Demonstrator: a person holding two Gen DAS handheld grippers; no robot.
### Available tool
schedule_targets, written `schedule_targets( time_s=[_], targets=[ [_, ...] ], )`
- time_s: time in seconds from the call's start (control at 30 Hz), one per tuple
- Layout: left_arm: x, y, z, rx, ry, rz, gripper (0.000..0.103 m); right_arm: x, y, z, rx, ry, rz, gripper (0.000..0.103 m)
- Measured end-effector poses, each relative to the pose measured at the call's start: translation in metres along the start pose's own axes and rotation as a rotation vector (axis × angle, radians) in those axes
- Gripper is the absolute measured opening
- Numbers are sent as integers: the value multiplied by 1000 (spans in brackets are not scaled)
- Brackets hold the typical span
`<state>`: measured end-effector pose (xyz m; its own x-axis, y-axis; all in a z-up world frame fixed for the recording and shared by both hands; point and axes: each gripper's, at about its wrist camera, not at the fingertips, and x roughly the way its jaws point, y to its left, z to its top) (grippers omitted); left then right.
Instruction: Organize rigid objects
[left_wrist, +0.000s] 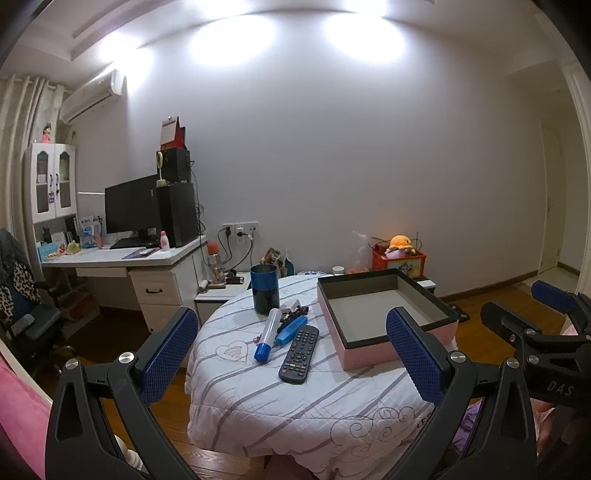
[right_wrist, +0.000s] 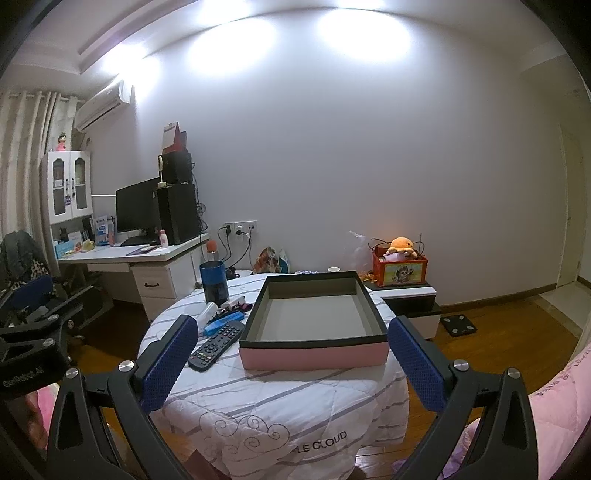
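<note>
Black remote beside empty pink box.

Desk with monitor, orange plush, wall air conditioner.

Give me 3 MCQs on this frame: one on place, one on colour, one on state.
1. Where is the remote relative to the box?
A. inside it
B. beside it on the cloth, toward the cup
C. on the floor

2. What colour are the box's outer walls?
A. pink
B. green
C. yellow

3. What state are the left gripper and right gripper in?
A. both shut on objects
B. both open, holding nothing
C. left shut on the remote

Key: 1 B, the remote lies on the striped cloth between cup and box. 2 A, the side panel is pink under a black rim. 3 B, both sets of blue pads stand wide apart with nothing between them.
</note>
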<state>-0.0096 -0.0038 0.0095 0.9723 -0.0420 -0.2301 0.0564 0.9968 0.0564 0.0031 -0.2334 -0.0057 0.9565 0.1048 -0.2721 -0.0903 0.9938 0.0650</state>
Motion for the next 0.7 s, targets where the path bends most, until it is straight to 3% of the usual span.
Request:
schedule_targets(
  time_s=[0.7],
  targets=[
    [4,0,-1,-2,12,-12,103,2,6,-3,-20,21,-12,103]
  ],
)
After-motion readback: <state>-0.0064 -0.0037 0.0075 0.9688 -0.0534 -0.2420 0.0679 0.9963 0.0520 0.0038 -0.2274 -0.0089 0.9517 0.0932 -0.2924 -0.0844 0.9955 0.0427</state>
